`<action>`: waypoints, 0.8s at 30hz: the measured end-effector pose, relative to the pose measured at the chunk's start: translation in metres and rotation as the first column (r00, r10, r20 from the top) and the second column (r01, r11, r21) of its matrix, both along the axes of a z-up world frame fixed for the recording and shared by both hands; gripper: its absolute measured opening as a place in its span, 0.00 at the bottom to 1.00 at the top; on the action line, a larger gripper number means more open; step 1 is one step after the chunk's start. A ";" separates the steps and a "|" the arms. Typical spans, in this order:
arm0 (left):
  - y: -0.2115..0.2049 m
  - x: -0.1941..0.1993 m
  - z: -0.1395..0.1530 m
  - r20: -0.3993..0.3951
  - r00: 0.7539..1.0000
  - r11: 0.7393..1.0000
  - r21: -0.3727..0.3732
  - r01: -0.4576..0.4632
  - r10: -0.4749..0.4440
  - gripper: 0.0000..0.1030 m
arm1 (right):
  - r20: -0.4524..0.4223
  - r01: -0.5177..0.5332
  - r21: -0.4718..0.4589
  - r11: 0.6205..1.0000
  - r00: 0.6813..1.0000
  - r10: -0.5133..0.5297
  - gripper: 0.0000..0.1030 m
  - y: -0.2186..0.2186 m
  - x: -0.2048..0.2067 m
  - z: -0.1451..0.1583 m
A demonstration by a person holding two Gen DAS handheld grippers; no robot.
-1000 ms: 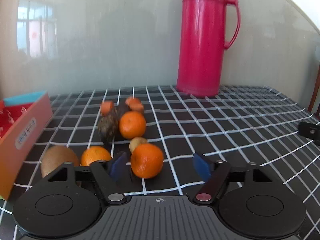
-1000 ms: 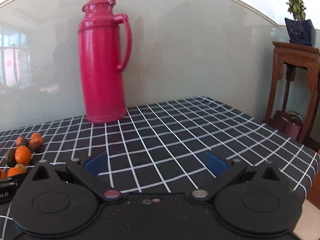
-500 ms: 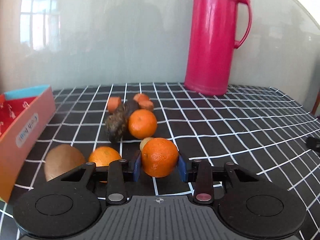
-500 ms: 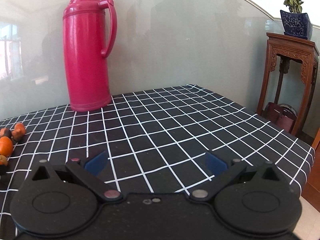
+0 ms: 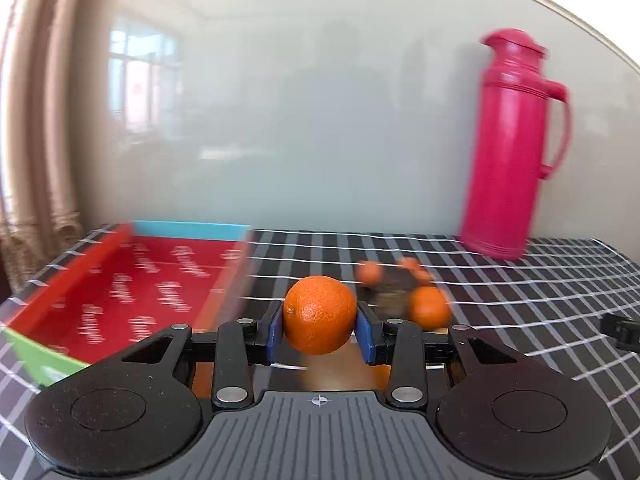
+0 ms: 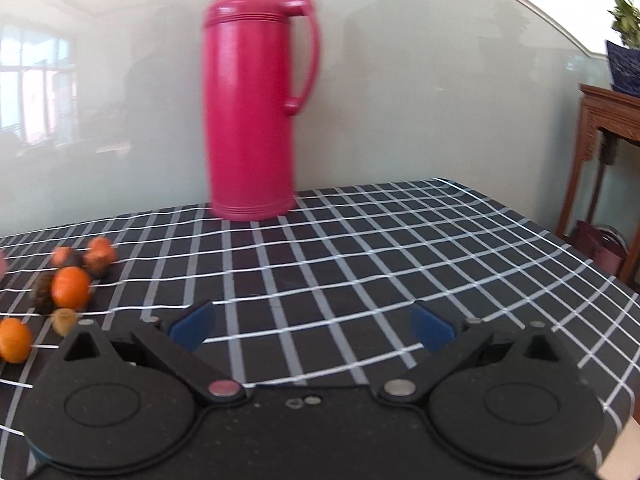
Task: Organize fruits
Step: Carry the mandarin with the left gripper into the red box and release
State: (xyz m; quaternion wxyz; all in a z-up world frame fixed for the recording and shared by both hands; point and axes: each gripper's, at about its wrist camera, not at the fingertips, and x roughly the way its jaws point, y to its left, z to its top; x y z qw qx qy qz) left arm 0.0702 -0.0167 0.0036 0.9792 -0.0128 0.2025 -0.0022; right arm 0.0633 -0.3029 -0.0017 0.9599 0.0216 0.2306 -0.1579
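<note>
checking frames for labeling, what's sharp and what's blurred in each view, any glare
Left wrist view: the orange between the left gripper pads is sharp; the red box, the fruit pile and the thermos are smeared sideways by motion. Right wrist view: milder blur on the thermos and fruit; the open right gripper is crisp. Both views: the glossy wall mirrors a window, and the fisheye bends the grid lines.

Orange fruit (image 5: 319, 314), blue gripper pads (image 5: 275, 332), red box (image 5: 132, 284), pink flask (image 6: 252, 92), black-and-white checked tablecloth (image 6: 360, 256)

1 thermos (image 6: 256, 92), 1 box (image 5: 120, 292)
</note>
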 end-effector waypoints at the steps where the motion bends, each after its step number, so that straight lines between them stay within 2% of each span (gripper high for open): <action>1: 0.010 0.000 0.001 0.003 1.000 1.000 -0.001 -0.024 0.024 0.37 | -0.001 -0.013 -0.002 1.000 1.000 0.013 1.00 0.006 0.002 0.001; 9: 0.089 0.004 0.001 -0.007 0.985 0.985 0.005 -0.170 0.170 0.37 | 0.001 -0.079 -0.003 0.997 0.997 0.079 1.00 0.047 0.016 0.002; 15: 0.114 0.015 -0.010 -0.043 0.976 0.976 0.010 -0.215 0.216 0.37 | -0.004 -0.138 -0.022 0.990 0.990 0.138 1.00 0.075 0.023 0.001; 17: 0.118 0.011 -0.007 -0.018 0.977 0.977 -0.005 -0.213 0.213 0.48 | -0.006 -0.148 -0.027 0.989 0.989 0.148 1.00 0.080 0.024 0.001; 18: 0.118 0.007 -0.005 -0.004 0.976 0.976 -0.005 -0.217 0.217 0.69 | -0.005 -0.150 -0.025 0.988 0.989 0.150 1.00 0.081 0.025 0.001; 19: 0.119 0.005 -0.005 0.007 0.975 0.975 -0.004 -0.224 0.224 0.82 | -0.004 -0.151 -0.024 0.988 0.988 0.151 1.00 0.083 0.026 0.002; 24: 0.119 -0.003 -0.003 0.027 0.974 0.974 -0.005 -0.224 0.224 0.84 | 0.005 -0.170 -0.023 0.985 0.985 0.170 1.00 0.089 0.026 0.002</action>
